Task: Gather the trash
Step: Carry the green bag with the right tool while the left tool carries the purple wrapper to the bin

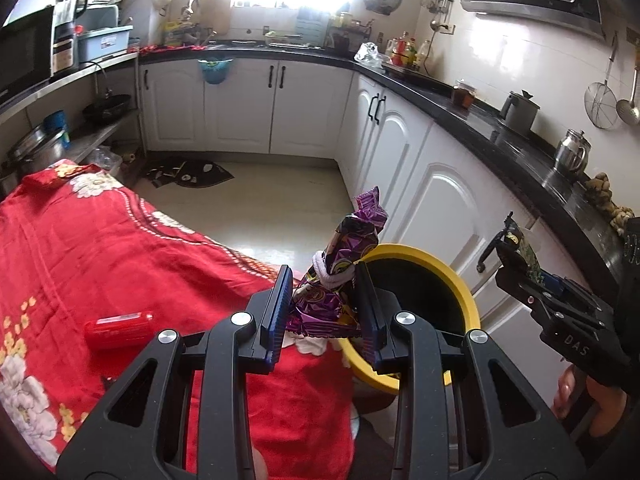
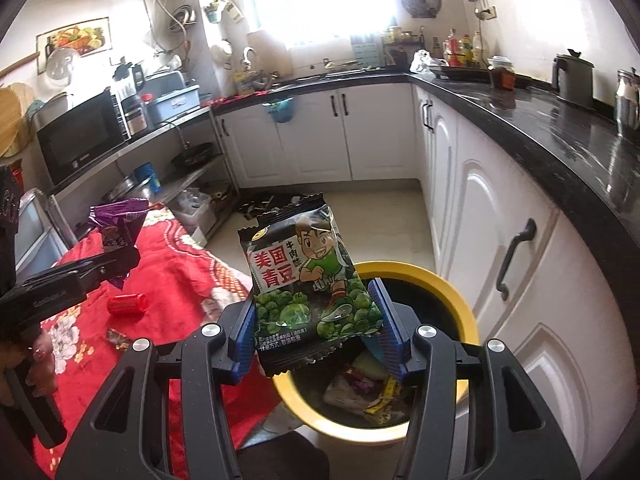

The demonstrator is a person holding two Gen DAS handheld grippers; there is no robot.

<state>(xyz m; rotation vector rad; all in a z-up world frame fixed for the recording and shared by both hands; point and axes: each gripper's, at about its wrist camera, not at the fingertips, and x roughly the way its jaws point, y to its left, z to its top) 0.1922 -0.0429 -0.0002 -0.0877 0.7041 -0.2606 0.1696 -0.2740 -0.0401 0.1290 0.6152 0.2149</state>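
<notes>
My left gripper (image 1: 323, 280) is shut on a crumpled purple snack wrapper (image 1: 352, 240) that sticks up between the blue pads, right at the near rim of the yellow-rimmed bin (image 1: 452, 276). My right gripper (image 2: 314, 300) is shut on a black and green pea snack bag (image 2: 304, 264), held over the bin's (image 2: 440, 280) left rim. Several wrappers (image 2: 360, 392) lie inside the bin. The right wrist view shows the left gripper (image 2: 120, 256) at the left with its purple wrapper (image 2: 116, 220). In the left wrist view, the right gripper (image 1: 516, 256) is at the right.
A table under a red flowered cloth (image 1: 100, 248) stands left of the bin. On it lie a red cylinder (image 1: 120, 326) and a small wrapper (image 2: 118, 338). White cabinets (image 2: 500, 240) with a black counter run along the right. Open floor (image 1: 260, 200) lies beyond.
</notes>
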